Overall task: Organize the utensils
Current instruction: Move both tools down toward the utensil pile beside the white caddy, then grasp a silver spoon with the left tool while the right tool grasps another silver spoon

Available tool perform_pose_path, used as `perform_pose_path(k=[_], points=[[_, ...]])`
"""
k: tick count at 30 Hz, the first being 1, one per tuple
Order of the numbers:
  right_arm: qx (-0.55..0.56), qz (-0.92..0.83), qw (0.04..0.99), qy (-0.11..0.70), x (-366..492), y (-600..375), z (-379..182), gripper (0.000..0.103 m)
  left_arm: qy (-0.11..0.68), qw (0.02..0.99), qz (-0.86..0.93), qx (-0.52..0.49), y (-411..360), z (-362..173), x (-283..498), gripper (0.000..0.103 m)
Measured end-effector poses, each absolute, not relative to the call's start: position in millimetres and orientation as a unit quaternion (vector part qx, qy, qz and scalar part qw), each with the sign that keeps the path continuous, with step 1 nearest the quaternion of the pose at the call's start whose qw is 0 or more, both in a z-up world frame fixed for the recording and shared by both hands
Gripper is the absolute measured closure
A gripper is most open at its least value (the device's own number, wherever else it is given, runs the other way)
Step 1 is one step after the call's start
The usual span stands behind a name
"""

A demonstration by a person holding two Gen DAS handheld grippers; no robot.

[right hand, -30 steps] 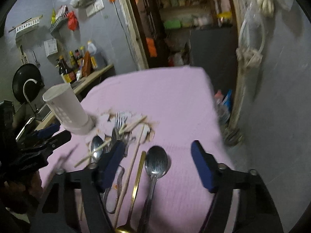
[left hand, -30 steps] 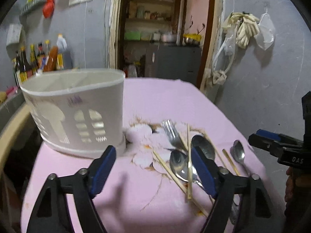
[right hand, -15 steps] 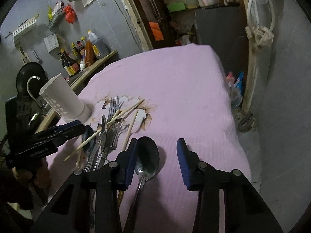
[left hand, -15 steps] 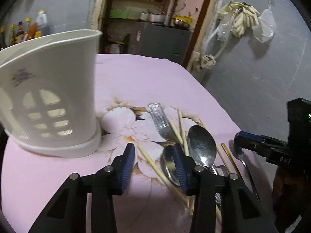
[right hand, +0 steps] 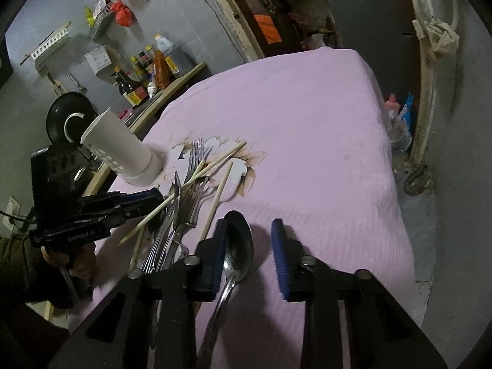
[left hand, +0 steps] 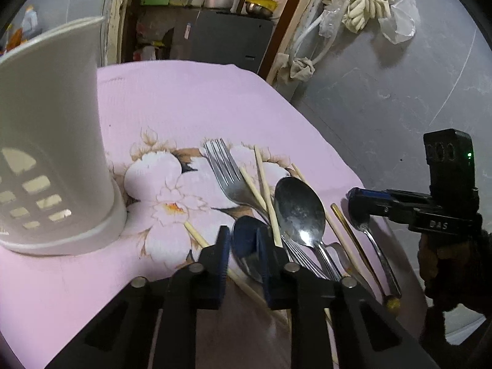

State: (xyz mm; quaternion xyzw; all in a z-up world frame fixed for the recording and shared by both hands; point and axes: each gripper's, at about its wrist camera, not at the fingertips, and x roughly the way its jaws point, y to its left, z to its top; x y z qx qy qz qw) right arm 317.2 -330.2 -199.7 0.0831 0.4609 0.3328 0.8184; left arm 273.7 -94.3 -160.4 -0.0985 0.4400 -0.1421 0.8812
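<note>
A white slotted utensil holder (left hand: 52, 153) stands at the left on the pink flowered cloth (left hand: 184, 98). Beside it lies a heap of a fork (left hand: 224, 172), a large spoon (left hand: 299, 209), wooden chopsticks (left hand: 266, 196) and a gold-handled utensil (left hand: 347, 230). My left gripper (left hand: 243, 246) is low over the heap with its jaws closing. A small spoon's bowl (left hand: 244, 236) shows between them, and a sliver of gap remains. My right gripper (right hand: 249, 246) is also closing. A separate spoon (right hand: 240, 240) lies between its jaws against the left pad, clear of the right pad.
The table's right edge (right hand: 396, 184) drops to a grey floor and wall. Sauce bottles (right hand: 144, 70) and a black pan (right hand: 70, 117) sit on a counter beyond the holder (right hand: 123, 150). Gloves and a bag (left hand: 366, 3) hang on the wall. An open doorway lies behind the table.
Both grippers have sunk and tipped down toward the utensils, and their jaws have narrowed a lot. The left now brackets the small spoon's bowl, the right the separate spoon.
</note>
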Motion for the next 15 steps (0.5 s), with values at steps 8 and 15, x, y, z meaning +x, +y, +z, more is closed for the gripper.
perform_pose_path(k=[8,15], points=[[0.068,0.321,0.827,0.456,302,-326,-182,0.100,0.449,0.877,-0.137,-0.104,-89,-151,268,0.097],[0.047,0.266,0.879,0.393,263,-322,-136,0.101,0.399,0.908,-0.093,-0.087,-84,-108,239,0.099]])
